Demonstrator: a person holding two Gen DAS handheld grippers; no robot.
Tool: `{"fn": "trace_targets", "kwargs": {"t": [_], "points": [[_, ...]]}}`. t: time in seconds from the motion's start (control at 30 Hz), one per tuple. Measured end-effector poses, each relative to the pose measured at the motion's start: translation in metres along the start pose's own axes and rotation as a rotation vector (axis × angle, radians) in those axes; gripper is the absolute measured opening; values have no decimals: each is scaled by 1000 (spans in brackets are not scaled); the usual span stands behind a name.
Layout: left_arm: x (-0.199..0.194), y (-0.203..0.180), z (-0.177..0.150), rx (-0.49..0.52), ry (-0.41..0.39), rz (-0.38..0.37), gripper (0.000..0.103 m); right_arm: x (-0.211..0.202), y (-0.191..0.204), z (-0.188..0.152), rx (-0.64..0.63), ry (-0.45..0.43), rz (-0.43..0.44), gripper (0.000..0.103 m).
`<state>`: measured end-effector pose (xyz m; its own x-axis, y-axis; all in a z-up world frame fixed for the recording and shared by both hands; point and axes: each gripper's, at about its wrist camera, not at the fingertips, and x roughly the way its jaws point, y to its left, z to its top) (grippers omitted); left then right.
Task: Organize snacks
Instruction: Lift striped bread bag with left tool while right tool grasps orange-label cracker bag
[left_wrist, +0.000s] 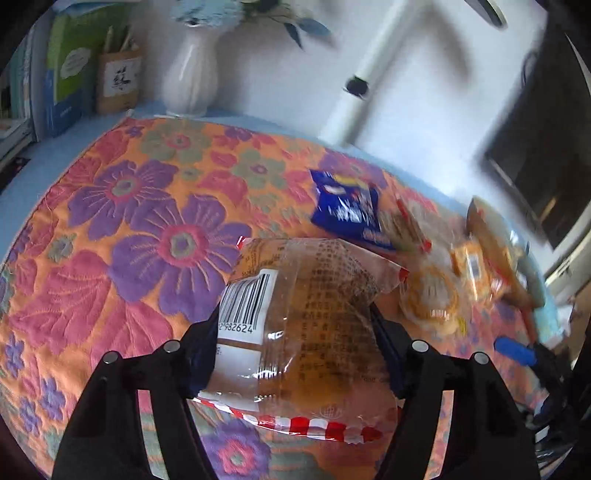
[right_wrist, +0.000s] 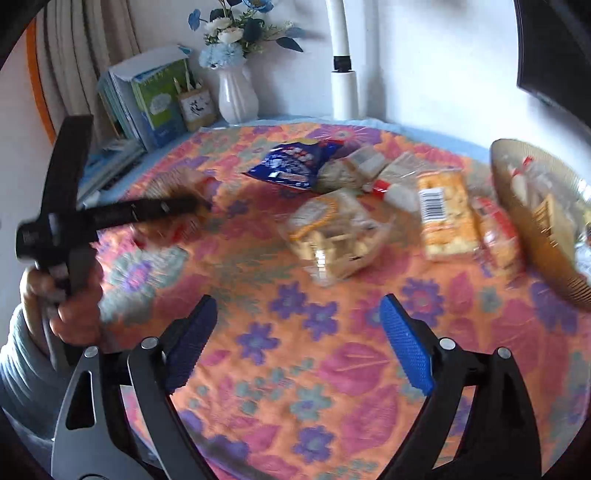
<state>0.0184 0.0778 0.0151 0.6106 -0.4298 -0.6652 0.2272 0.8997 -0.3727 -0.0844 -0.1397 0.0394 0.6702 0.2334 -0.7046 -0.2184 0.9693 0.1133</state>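
Clear bread packet (left_wrist: 295, 325), barcoded, red-white-edged, between jaws.

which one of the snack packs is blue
The chip bag at the far side of the cloth, near the vase. The other packs are clear, orange or red.

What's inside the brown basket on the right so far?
The brown basket holds at least one clear-wrapped snack with red-and-white trim and a cracker-like pack. Blur and the near rim hide anything deeper.
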Motion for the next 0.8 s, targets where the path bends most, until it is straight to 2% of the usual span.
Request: {"fn": "trace_targets", "kwargs": {"t": [0.07,0.13,0.2,0.3,0.43,0.53,0.6,0.63,0.77,0.8], "points": [[7,9,0,-43,-10,5,69,9,-17,6,25,42,-28,90],[9,11,-2,-47,-22,3,71,18,-30,15,62,79,11,90],[6,6,-4,-24,-41,25,71,24,-35,27,61,79,52,92],[9,-2,-6,15,-32,65,71,42,-22,45,-40,94,0,97],[10,3,-4,8,-27,52,73,75,-10,48,-156,125,-121,98],[11,8,-3,-21,-21,29,74,94,-21,43,-123,171,-84,98],[13,8,-3,-23,-19,31,74,96,-28,40,-90,166,-56,97],[12,7,-4,-20,-20,36,74,93,-28,40,-90,152,-72,96],[15,3,-3,-2,-15,68,75,86,-10,33,-155,118,-104,68],[16,2,-3,3,-12,74,75,85,-8,33,-157,113,-107,66]]}}
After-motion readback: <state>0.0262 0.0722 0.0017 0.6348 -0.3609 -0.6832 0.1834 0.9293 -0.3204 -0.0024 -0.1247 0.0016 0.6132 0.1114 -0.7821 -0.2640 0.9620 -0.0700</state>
